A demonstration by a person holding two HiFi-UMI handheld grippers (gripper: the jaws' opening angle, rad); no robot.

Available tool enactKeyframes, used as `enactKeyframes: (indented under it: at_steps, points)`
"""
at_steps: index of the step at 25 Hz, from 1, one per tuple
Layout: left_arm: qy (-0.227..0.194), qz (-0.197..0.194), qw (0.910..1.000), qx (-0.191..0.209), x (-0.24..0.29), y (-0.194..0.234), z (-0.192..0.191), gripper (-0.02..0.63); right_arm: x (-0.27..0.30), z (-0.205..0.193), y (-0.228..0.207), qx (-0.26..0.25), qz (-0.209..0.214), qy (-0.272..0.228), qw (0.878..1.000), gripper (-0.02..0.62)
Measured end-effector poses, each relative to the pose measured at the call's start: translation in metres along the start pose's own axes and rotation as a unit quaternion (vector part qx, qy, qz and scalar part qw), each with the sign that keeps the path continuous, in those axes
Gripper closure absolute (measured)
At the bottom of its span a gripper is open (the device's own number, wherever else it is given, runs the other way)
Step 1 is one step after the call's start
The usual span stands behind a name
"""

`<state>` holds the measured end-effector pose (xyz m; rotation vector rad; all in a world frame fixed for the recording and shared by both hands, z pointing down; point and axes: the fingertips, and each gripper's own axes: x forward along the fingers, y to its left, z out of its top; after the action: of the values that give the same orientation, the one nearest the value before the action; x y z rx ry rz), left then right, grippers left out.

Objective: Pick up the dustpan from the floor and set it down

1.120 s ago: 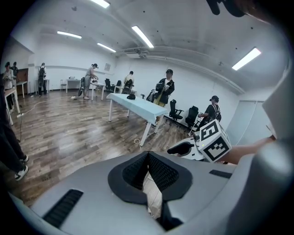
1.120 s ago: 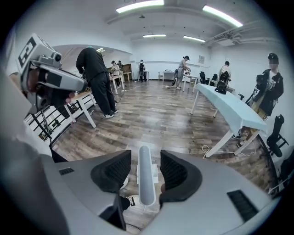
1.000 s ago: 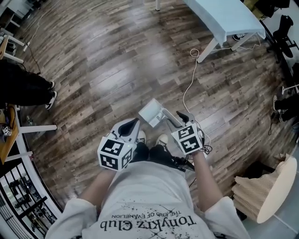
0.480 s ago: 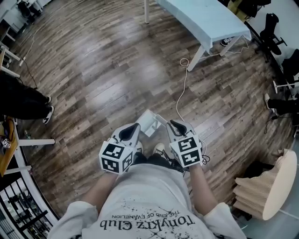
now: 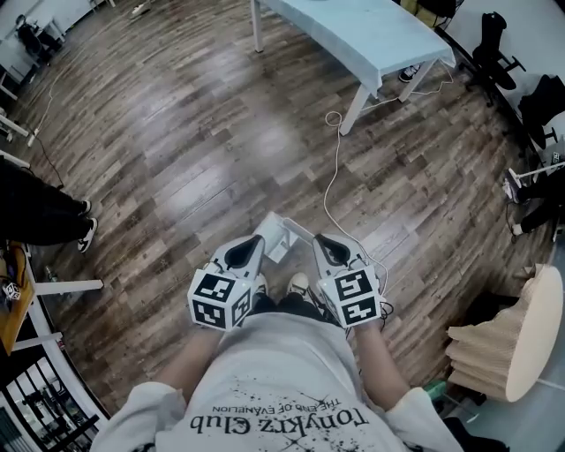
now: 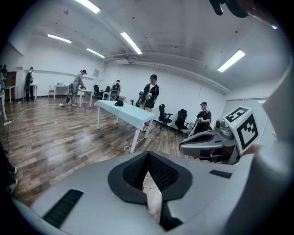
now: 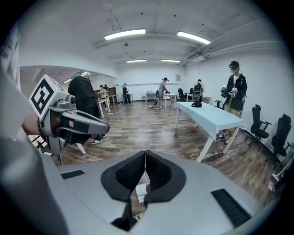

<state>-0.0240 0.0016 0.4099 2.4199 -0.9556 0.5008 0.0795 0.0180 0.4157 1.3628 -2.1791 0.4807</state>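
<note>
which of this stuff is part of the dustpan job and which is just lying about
Job in hand: dustpan; right gripper; left gripper; wood floor.
Just lying about: pale blue table; white cable; black office chair; bystander's legs.

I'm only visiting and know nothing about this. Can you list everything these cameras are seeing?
dustpan: one, white, on the floor just ahead of the shoes.
table: one, pale blue, white legs, further ahead.
cable: one, white, trailing over the floor from the table.
office chairs: at least two, black, beyond the table.
bystanders: several, around the room.
shoes: two, light, the wearer's own.
left gripper: one, grey, shut, empty.
right gripper: one, grey, jaws just closed, nothing between them.
</note>
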Motion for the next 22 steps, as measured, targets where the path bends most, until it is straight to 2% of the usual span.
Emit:
enactKeyframes:
  at_steps: [5,22]
  points:
    - [0.002,-0.009,0.9999,0.009,0.0056,-0.0104,-0.0008,0.583,-0.0073,-0.0061,-0.0021,0.009,-0.003,-0.002,1.000,0.568]
    - [0.001,0.005,1.0000,0.001,0.0013,-0.0063,-0.0015,0.583,-0.0012,0.0003,0.0067,-0.003,0.016,-0.006,1.000,0.571]
